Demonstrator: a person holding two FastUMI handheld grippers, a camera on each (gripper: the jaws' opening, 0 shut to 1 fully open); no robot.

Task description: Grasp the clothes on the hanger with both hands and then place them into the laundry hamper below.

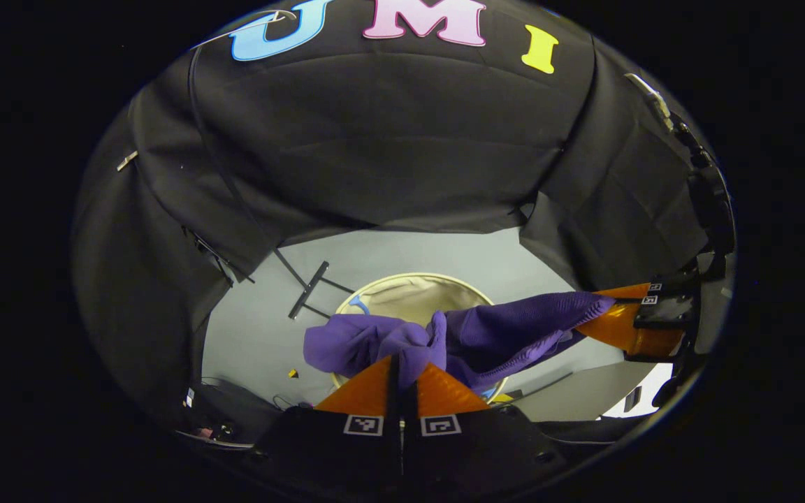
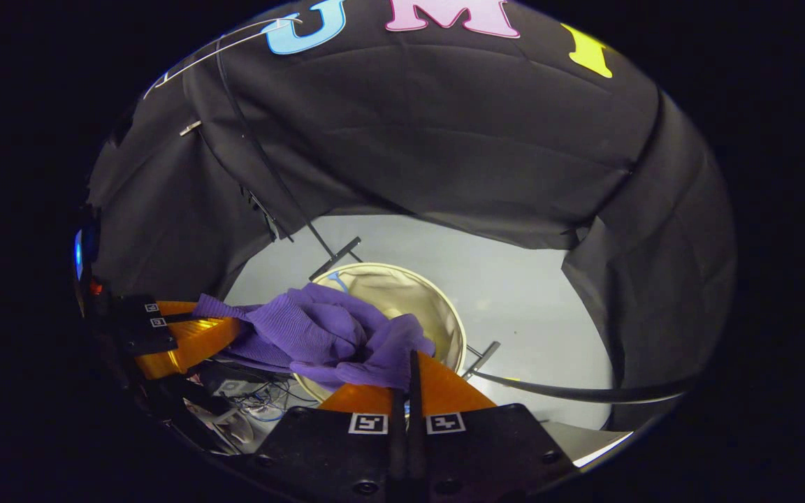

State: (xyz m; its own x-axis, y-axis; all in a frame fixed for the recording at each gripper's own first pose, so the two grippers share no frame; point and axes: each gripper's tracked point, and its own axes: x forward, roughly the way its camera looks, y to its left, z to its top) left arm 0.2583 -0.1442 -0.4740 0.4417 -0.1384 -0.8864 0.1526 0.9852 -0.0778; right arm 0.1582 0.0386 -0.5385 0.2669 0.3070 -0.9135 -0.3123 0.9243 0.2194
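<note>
Left claw (image 1: 402,374) clamped tight on a fold of the purple garment (image 1: 486,335), fingers pinched together. Right claw (image 2: 409,377) gripping the other end, fingers closed on cloth. The garment stretches between the two, bunched and sagging, hanging over the open laundry hamper (image 2: 444,307) on the pale floor (image 2: 528,279) beyond.

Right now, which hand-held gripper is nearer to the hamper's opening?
Cannot tell. The left and right grippers both pinch the purple garment above the hamper.
</note>
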